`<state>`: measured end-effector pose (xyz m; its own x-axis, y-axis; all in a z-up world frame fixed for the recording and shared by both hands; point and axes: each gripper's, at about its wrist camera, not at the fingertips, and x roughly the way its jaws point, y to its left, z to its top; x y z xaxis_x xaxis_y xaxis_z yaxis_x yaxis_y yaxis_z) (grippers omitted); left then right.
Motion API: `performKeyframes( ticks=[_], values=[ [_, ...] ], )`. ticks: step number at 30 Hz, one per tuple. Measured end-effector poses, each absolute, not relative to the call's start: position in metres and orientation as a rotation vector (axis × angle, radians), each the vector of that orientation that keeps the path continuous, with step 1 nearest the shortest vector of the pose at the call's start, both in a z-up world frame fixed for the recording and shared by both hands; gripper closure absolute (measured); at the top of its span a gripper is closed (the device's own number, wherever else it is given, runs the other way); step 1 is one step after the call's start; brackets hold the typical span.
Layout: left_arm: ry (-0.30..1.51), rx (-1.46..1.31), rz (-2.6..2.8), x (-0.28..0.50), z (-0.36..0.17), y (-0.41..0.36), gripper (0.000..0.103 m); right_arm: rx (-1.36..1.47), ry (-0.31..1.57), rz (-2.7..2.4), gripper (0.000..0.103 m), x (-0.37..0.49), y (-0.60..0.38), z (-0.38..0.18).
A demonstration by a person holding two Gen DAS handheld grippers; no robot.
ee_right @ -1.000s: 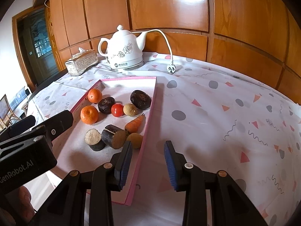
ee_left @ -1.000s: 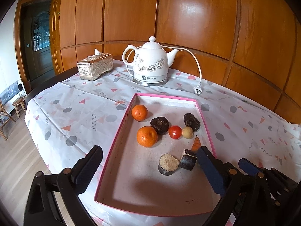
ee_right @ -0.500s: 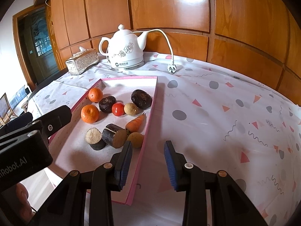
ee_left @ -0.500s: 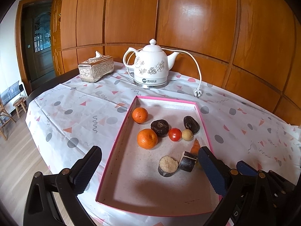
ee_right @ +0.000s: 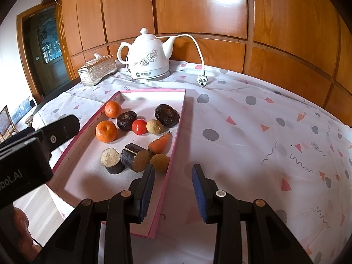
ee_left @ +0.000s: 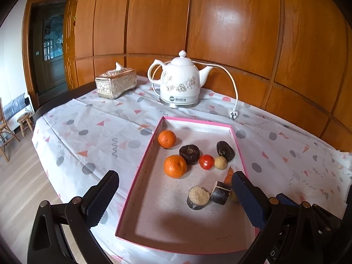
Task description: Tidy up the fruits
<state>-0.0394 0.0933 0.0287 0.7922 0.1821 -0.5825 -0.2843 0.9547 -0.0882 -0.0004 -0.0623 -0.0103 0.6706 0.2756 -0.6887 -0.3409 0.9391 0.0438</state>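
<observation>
Fruits all lie inside the pink tray (ee_left: 140, 171) on the tabletop (ee_left: 92, 132) — none outside it.

Left wrist view: two oranges (ee_left: 175, 166), a tomato (ee_left: 206, 162) and dark cut pieces (ee_left: 198, 198) sit in the tray's far half. The left gripper (ee_left: 173, 198) has risen slightly over the last second; its jaws stand wide apart, empty.

Right wrist view: the right gripper (ee_right: 172, 189) hangs over the tray's right rim with its jaws parted, empty — almost unmoved. Whether sorting is done or pending cannot be judged.
</observation>
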Motion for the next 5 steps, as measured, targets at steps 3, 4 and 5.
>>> performKeyframes(
  ticks=[3, 4, 5],
  values=[
    [0.605, -0.18, 0.248, -0.0402, 0.0296, 0.0941, 0.001, -0.089, 0.764, 0.349, 0.068, 0.0002, -0.063, -0.0108],
    [0.605, -0.18, 0.246, -0.0402, 0.0296, 0.0938, 0.001, -0.088, 0.765, 0.349, 0.068, 0.0003, -0.0634, -0.0107],
    [0.608, -0.183, 0.24, -0.0401, 0.0296, 0.0942, 0.001, -0.087, 0.763, 0.349, 0.068, 0.0002, -0.0642, -0.0105]
  ],
)
